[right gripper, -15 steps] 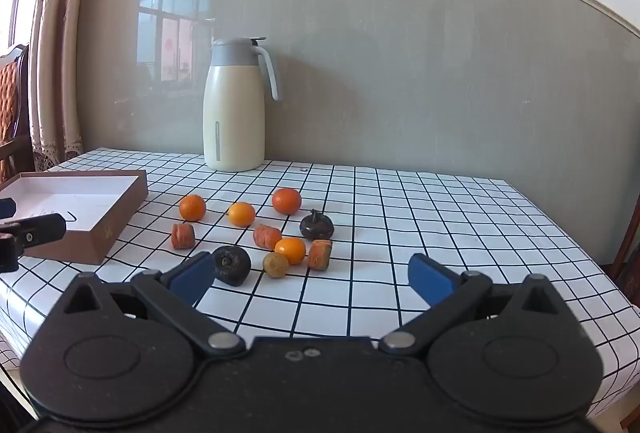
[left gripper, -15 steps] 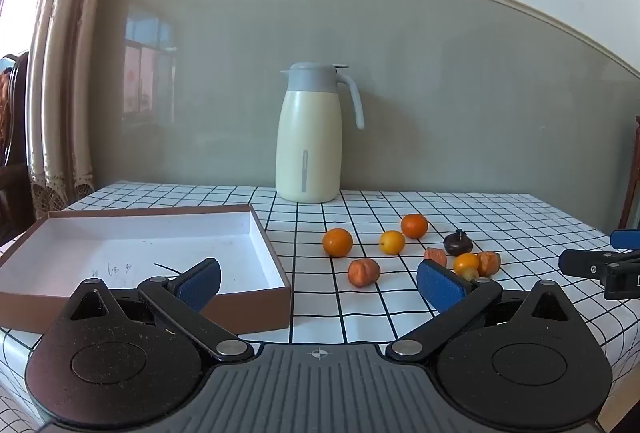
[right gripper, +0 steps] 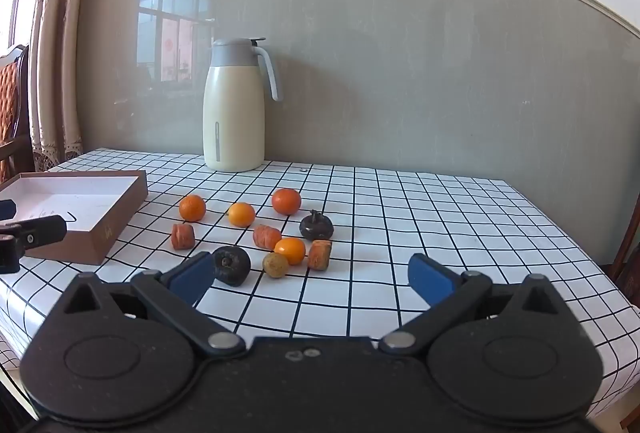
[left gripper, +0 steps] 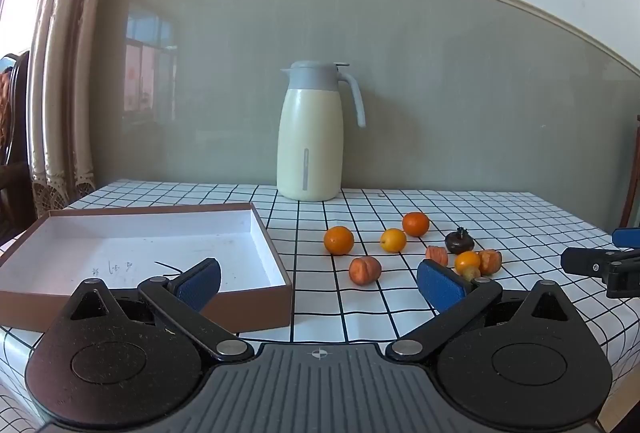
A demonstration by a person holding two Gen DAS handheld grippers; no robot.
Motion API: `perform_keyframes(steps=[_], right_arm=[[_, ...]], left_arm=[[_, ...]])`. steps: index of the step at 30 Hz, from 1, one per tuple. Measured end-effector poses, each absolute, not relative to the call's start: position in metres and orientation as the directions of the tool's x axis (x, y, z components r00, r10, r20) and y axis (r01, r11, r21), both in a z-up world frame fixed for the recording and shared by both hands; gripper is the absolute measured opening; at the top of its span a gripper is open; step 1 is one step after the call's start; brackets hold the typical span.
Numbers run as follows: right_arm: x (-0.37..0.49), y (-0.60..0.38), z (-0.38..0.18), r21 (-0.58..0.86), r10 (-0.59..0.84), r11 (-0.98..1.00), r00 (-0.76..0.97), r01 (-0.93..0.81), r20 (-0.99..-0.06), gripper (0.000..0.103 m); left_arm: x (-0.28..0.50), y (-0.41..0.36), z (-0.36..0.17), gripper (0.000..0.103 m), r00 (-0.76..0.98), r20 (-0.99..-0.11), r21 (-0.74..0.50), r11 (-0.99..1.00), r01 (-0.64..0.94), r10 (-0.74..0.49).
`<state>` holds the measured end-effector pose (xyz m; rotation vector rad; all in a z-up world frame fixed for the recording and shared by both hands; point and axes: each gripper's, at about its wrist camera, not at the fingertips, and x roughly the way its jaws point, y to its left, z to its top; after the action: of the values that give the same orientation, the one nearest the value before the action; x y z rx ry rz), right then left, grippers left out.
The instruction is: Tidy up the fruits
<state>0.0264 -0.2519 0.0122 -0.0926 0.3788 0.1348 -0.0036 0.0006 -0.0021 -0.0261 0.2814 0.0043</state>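
Note:
Several small fruits lie loose on the checked tablecloth: oranges (right gripper: 192, 207), a yellow-orange one (right gripper: 241, 214), reddish ribbed pieces (right gripper: 183, 236), two dark round fruits (right gripper: 232, 265) and a tan one (right gripper: 275, 265). A brown box with a white inside (left gripper: 208, 229) stands left, empty. My left gripper (left gripper: 320, 283) is open above the table's front edge, between the box and the fruits (left gripper: 365, 270). My right gripper (right gripper: 312, 279) is open, near the front of the fruit cluster, its left finger beside the dark fruit.
A cream jug with a grey lid (right gripper: 234, 105) stands at the back by the wall. The box shows at the left in the right wrist view (right gripper: 120, 209). A chair (right gripper: 12, 113) and curtain are at far left. The table's right edge (right gripper: 600, 273) drops off.
Both grippers have stayed nearly still; the views shift only slightly. Nothing was taken hold of and no fruit has moved.

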Motion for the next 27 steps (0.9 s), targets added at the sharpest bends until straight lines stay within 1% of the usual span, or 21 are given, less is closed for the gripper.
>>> perform_keyframes(steps=[27], right_arm=[[0.026,-0.2522,0.013,-0.064,0.114,0.987,0.921,-0.149,-0.372,0.097]], left_arm=[[-0.0003,-0.0001,0.0003,0.103,0.959,-0.284,-0.03,1.0,-0.01,0.001]])
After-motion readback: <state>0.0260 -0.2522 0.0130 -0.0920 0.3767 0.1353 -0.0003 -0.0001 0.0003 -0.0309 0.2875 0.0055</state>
